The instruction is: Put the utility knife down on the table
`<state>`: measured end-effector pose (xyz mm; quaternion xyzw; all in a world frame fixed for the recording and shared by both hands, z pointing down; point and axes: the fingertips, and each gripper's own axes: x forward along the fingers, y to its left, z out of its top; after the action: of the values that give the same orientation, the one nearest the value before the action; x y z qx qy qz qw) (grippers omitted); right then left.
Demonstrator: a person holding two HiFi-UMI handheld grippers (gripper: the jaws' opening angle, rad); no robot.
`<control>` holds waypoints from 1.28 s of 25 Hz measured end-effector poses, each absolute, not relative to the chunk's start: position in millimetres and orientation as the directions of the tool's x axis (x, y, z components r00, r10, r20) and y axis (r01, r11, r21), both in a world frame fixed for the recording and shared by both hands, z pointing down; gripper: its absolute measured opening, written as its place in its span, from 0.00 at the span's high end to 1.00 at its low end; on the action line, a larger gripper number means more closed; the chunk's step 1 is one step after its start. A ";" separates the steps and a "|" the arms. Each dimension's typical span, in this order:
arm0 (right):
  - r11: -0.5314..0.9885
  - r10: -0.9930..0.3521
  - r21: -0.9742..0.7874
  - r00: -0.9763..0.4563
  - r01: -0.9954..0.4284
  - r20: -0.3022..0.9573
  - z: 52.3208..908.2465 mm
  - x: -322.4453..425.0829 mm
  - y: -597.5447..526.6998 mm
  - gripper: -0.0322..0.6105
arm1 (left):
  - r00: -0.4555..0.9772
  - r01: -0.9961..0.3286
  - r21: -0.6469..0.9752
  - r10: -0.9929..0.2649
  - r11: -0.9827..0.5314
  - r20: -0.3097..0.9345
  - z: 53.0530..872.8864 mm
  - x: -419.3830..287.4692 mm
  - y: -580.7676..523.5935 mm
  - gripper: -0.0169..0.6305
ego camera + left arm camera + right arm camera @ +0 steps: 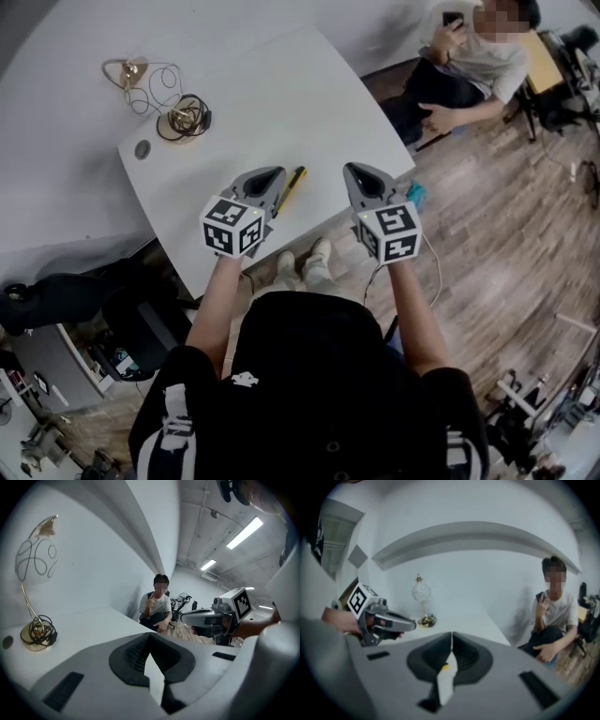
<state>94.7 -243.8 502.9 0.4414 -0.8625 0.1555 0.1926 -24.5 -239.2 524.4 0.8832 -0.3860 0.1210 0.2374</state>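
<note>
The utility knife (292, 187), yellow and black, lies flat on the white table (281, 103) near its front edge. My left gripper (277, 172) hovers just left of the knife, jaws shut with nothing between them; in its own view the left gripper (149, 634) shows only bare table through the slit below its tips. My right gripper (352, 169) hangs to the right of the knife over the table's front corner, also shut and empty. In the right gripper view the right gripper (451, 633) has its tips together, and a yellow speck shows through the gap beneath.
A gold-based lamp (184, 118) with a wire-patterned glass shade (127, 71) stands at the table's far left. A person (478, 56) sits on the wooden floor beyond the table's right corner. My own legs and shoes (305, 262) are below the front edge.
</note>
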 end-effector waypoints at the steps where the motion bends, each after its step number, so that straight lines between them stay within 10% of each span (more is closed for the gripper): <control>1: 0.561 -0.709 -0.093 -0.535 -0.823 0.459 497.2 95.4 -245.3 0.89 | 0.673 -0.739 0.310 -0.633 -0.599 0.382 513.8 -23.7 -240.1 0.94; 32: 0.536 -0.843 0.084 -0.529 -0.840 0.095 306.1 96.9 -238.1 0.90 | 0.636 -0.772 -0.006 -0.772 -0.636 0.021 296.9 -35.8 -216.5 0.95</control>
<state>96.9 -238.1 306.1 0.4813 -0.8742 -0.0138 0.0622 -35.8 -216.5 296.9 0.9043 -0.4267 0.0109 0.0019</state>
